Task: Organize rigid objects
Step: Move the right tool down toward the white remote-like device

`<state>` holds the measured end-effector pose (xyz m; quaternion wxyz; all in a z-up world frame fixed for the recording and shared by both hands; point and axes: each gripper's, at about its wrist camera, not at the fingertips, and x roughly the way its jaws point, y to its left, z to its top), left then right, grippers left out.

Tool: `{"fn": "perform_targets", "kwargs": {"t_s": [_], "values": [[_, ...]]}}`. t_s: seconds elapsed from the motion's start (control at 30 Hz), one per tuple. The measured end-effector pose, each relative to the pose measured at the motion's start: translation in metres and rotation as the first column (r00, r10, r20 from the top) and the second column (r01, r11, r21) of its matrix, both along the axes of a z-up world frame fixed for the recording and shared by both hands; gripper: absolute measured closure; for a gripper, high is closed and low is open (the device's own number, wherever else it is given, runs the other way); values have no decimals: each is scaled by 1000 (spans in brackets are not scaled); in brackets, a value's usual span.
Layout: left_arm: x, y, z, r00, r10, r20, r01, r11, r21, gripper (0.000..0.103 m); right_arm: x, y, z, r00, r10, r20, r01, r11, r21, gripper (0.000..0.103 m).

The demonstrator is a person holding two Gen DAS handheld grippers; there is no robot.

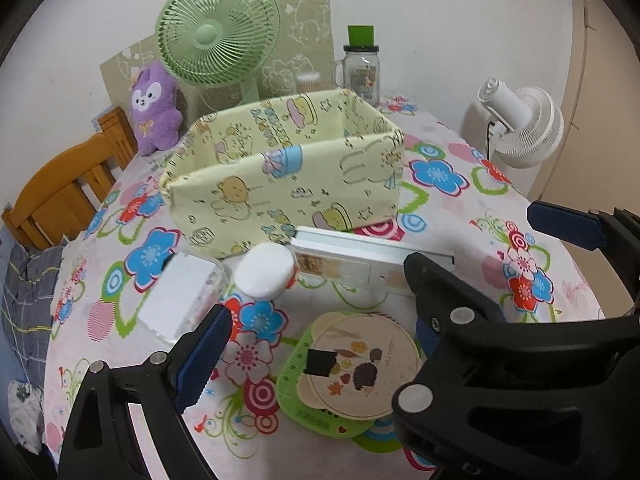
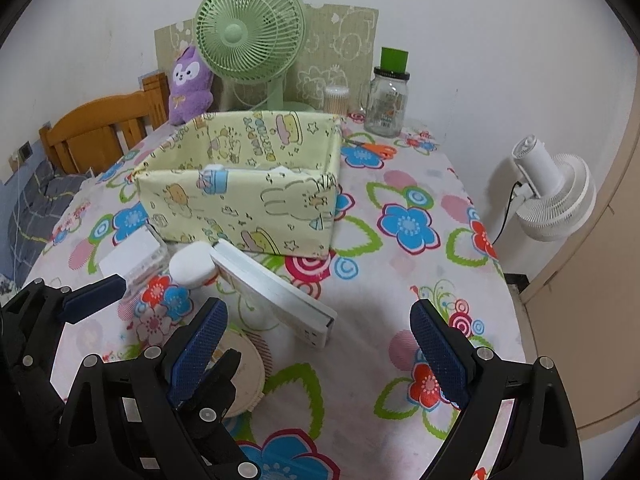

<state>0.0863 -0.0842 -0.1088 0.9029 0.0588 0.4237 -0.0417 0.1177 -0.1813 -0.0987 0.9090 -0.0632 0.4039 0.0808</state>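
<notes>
A pale yellow cartoon-print fabric box (image 1: pixel 280 184) (image 2: pixel 240 204) stands open on the flowered tablecloth. In front of it lie a clear plastic case (image 1: pixel 180 300) (image 2: pixel 132 254), a white round-lidded jar (image 1: pixel 266 270) (image 2: pixel 192 264), a white picture frame (image 1: pixel 360 264) (image 2: pixel 276 284) on a stand, and a round beige hedgehog disc (image 1: pixel 360 364) (image 2: pixel 244 372) on a green card. My left gripper (image 1: pixel 316 348) (image 2: pixel 160 328) hovers open over the disc. My right gripper (image 2: pixel 320 352) (image 1: pixel 496 252) is open over bare cloth, its left finger crossing my left gripper's right finger.
At the back stand a green fan (image 1: pixel 218 36), a purple plush toy (image 1: pixel 154 108), a cotton-swab tub (image 2: pixel 336 98) and a glass jar with a green lid (image 1: pixel 362 68). Orange scissors (image 2: pixel 372 148) lie behind the box. A white fan (image 2: pixel 556 196) and a wooden chair (image 1: pixel 60 196) flank the table.
</notes>
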Motion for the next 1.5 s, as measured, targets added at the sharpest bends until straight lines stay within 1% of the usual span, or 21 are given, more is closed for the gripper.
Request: {"fn": "perform_targets", "kwargs": {"t_s": [0.37, 0.6, 0.7, 0.83, 1.0, 1.13, 1.2, 1.23, 1.37, 1.5], "values": [[1, -9, -29, 997, -30, -75, 29, 999, -14, 8, -2, -9, -27, 999, -22, -50, 20, 999, -32, 8], [4, -10, -41, 994, -39, -99, 38, 999, -13, 8, 1, -11, -40, 996, -30, -81, 28, 999, -29, 8], [5, -10, -45, 993, -42, -106, 40, 999, -24, 8, 3, -11, -43, 995, -30, -91, 28, 999, -30, 8], [6, -11, -49, 992, -49, -114, 46, 999, -28, 10, 5, -10, -49, 994, -33, -103, 28, 999, -47, 8], [5, -14, -52, 993, -44, -106, 45, 999, 0, 10, 7, -10, -54, 993, -40, -113, 33, 998, -58, 8], [4, -14, -53, 995, -38, -97, 38, 999, 4, 12, 7, -10, -55, 992, -42, -118, 35, 998, -56, 8], [3, -14, -52, 996, -32, -83, 33, 999, 16, 23, 7, -10, -55, 992, -42, -118, 36, 998, -54, 8], [2, -14, -51, 996, -33, -78, 35, 999, 19, 23, 8, -10, -55, 992, -42, -118, 36, 998, -53, 8], [1, -12, -48, 996, -48, -75, 47, 999, -12, 24, 8, -8, -53, 993, -34, -116, 29, 998, -49, 8], [4, -11, -45, 996, -47, -73, 46, 999, -11, 24, 11, -6, -52, 993, -27, -115, 22, 999, -46, 8]]}}
